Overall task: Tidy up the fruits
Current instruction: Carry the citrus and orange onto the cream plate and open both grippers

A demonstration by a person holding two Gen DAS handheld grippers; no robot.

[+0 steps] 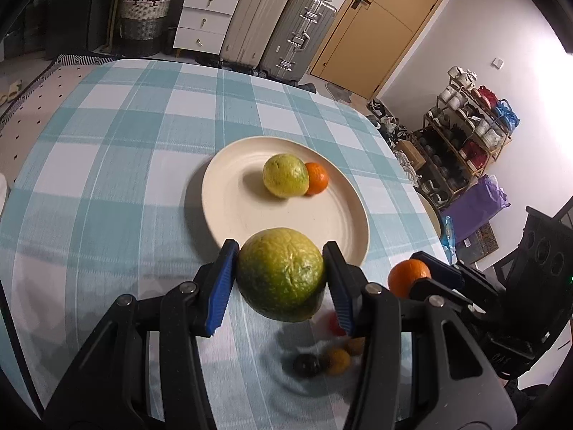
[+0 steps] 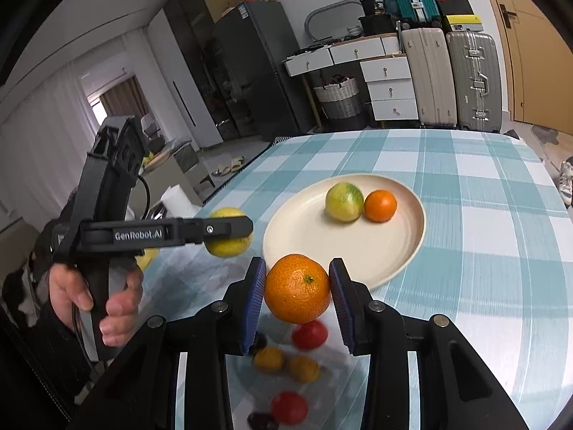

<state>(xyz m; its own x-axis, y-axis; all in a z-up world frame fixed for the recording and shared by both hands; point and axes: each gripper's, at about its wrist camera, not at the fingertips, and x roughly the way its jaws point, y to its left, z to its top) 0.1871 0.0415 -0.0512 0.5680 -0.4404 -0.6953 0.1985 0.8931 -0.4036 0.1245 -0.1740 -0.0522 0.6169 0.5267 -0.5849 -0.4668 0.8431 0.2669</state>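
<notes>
My left gripper is shut on a large green-yellow citrus, held above the checked tablecloth just short of the cream plate. On that plate lie a smaller green-yellow citrus and a small orange, touching each other. My right gripper is shut on an orange, lifted near the plate's front rim. In the right wrist view the left gripper appears at the left with its citrus, a hand on its handle. In the left wrist view the right gripper's orange shows at the right.
Small loose fruits lie blurred on the cloth below the grippers: red ones, yellow-orange ones and a dark one. The table's far edge faces suitcases, white drawers and a basket. A shelf of cups stands at the right.
</notes>
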